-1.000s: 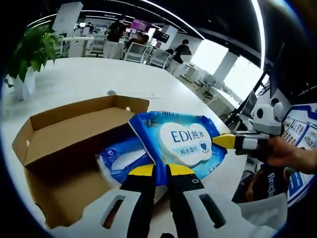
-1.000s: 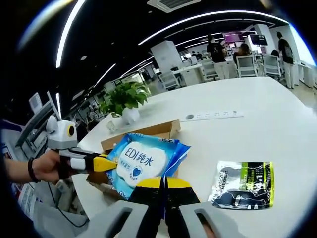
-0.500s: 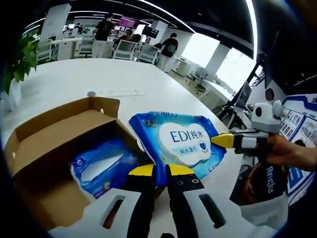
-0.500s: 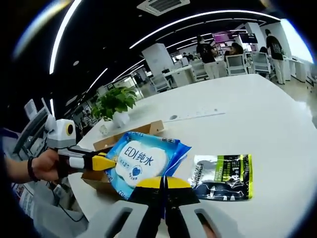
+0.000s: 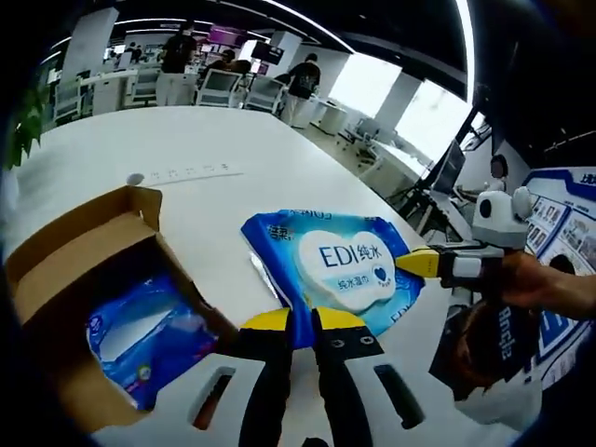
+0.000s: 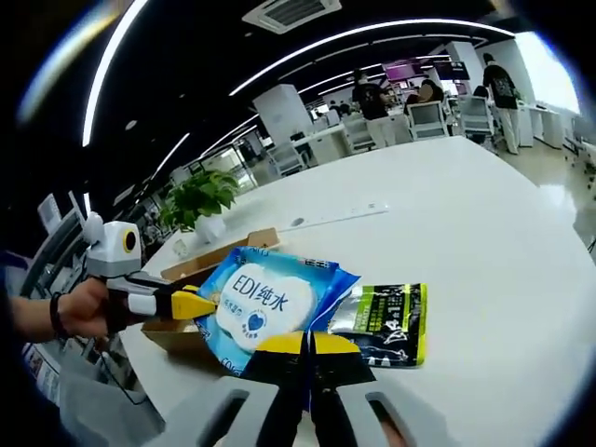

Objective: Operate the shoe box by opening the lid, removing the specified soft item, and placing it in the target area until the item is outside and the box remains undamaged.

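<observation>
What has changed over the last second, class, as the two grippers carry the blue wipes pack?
The blue wipes pack has been carried sideways away from the open cardboard box and now overlaps the black-and-green pouch on the white table. Unchanged: the left gripper and right gripper both stay clamped on the pack, and a second blue pack remains in the box.
</observation>
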`<action>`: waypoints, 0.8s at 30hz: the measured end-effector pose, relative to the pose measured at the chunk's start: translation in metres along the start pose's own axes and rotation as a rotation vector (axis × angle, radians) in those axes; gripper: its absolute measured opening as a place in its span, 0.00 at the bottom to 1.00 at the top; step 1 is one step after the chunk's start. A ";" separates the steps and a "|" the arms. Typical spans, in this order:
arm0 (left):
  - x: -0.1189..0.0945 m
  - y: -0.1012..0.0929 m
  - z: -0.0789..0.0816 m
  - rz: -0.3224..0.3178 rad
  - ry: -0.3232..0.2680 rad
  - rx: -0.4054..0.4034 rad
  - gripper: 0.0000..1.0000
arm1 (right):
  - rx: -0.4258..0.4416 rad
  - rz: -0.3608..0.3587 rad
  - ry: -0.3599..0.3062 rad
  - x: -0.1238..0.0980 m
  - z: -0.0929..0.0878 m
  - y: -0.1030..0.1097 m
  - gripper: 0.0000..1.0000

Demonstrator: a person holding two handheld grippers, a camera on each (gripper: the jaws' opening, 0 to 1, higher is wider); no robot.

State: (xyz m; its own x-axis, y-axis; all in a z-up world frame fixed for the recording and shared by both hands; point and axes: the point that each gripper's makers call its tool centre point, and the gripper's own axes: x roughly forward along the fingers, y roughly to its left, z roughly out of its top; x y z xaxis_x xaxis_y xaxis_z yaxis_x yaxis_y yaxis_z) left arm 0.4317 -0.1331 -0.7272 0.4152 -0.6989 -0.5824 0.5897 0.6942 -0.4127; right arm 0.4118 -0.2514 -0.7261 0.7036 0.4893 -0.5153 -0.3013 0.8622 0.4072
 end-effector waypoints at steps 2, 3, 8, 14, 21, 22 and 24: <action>0.006 -0.004 0.000 -0.005 0.006 0.002 0.06 | 0.000 -0.003 0.001 -0.002 0.000 -0.005 0.00; 0.008 -0.005 0.000 -0.006 0.007 0.002 0.06 | 0.003 -0.005 0.001 -0.003 -0.001 -0.008 0.00; 0.022 -0.012 0.002 -0.010 0.019 0.004 0.06 | 0.007 -0.018 0.006 -0.007 -0.001 -0.024 0.00; 0.034 -0.017 0.003 -0.013 0.026 0.001 0.06 | 0.005 -0.022 0.016 -0.010 0.001 -0.038 0.00; 0.044 -0.015 0.006 -0.006 0.030 -0.007 0.06 | 0.001 -0.017 0.033 -0.003 0.005 -0.049 0.00; 0.045 -0.014 0.006 -0.004 0.030 -0.008 0.06 | 0.000 -0.016 0.036 -0.001 0.005 -0.050 0.00; 0.048 -0.011 0.007 0.003 0.030 -0.016 0.06 | -0.008 -0.012 0.045 0.003 0.008 -0.052 0.00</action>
State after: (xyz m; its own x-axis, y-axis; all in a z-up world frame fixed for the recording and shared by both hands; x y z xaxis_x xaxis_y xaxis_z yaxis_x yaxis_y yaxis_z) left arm 0.4496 -0.1754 -0.7459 0.3960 -0.6915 -0.6042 0.5774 0.6991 -0.4216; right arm 0.4348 -0.2958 -0.7433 0.6773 0.4845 -0.5536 -0.2989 0.8688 0.3947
